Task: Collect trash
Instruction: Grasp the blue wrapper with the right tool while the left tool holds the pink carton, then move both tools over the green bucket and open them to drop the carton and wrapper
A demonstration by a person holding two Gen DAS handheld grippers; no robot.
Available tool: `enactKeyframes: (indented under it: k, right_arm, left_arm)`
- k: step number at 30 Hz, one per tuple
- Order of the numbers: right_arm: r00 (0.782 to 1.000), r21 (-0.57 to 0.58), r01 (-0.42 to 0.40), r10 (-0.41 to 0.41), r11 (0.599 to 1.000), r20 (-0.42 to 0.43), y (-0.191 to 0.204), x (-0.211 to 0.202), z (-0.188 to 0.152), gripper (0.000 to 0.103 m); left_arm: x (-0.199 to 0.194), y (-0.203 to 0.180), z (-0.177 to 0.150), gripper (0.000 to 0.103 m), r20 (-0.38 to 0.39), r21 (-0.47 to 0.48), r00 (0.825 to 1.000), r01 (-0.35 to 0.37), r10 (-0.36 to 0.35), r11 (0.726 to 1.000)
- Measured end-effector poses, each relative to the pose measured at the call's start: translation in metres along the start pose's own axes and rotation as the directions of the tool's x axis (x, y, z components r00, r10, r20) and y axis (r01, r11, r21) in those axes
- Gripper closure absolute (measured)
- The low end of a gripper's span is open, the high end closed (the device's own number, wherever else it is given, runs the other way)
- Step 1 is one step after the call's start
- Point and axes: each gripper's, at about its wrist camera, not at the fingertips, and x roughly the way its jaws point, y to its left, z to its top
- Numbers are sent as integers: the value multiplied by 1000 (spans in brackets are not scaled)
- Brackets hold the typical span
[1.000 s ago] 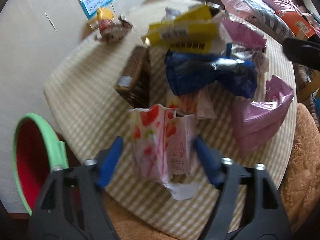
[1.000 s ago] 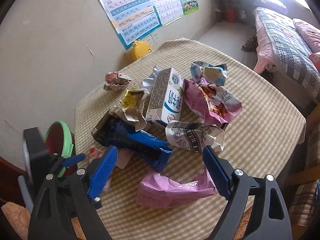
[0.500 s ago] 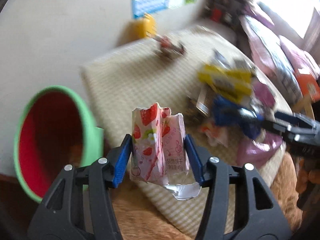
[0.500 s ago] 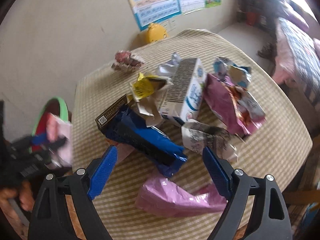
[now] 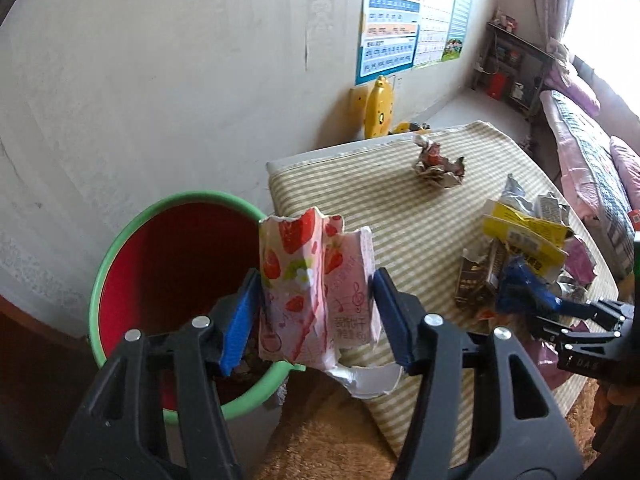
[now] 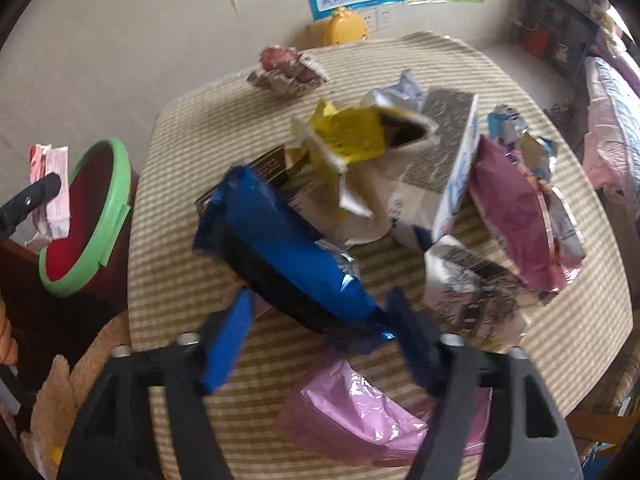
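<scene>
My left gripper [image 5: 316, 316] is shut on a pink strawberry-print wrapper [image 5: 312, 292] and holds it over the near rim of a red bin with a green rim [image 5: 120, 248], beside the table's left edge. The wrapper [image 6: 50, 196] and bin [image 6: 116, 216] also show in the right wrist view. My right gripper [image 6: 320, 332] is low over the table with its blue pads either side of the tail of a blue snack bag [image 6: 288, 252]; the view is blurred and the pads stand apart from the bag.
On the striped tablecloth [image 6: 180, 140] lie a yellow wrapper [image 6: 352, 136], a white milk carton [image 6: 448, 168], a magenta bag [image 6: 516, 216], a silver printed wrapper [image 6: 476, 288], a pink bag [image 6: 360, 420] and a crumpled wrapper [image 6: 284, 72]. A bed [image 5: 588, 148] stands at the right.
My left gripper closed on the strawberry wrapper, lifted it off the table and swung it left over the bin. My right gripper moved down and forward onto the blue bag and its pads narrowed.
</scene>
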Motion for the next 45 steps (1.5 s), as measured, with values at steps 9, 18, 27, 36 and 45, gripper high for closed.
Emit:
enactKeyframes:
  k: [9, 18, 27, 36, 45]
  right_arm:
    - [997, 43, -49, 46, 998, 61, 3, -25, -9, 74]
    - [971, 120, -164, 139, 979, 193, 1, -75, -4, 74]
    - [954, 100, -210, 182, 973, 237, 18, -90, 11, 74]
    - [946, 52, -239, 220, 970, 238, 47, -85, 23, 74]
    - [946, -18, -254, 252, 967, 206, 80, -75, 36, 74]
  left_arm:
    - [3, 7, 1, 48, 11, -29, 1000, -19, 19, 999]
    - [1, 5, 2, 48, 23, -24, 999, -34, 35, 999]
    - [-8, 13, 7, 48, 69, -34, 995, -64, 66, 997]
    - [-4, 26, 6, 48, 65, -64, 995, -78, 82, 995]
    - [-1, 42, 4, 48, 65, -93, 993, -90, 96, 992]
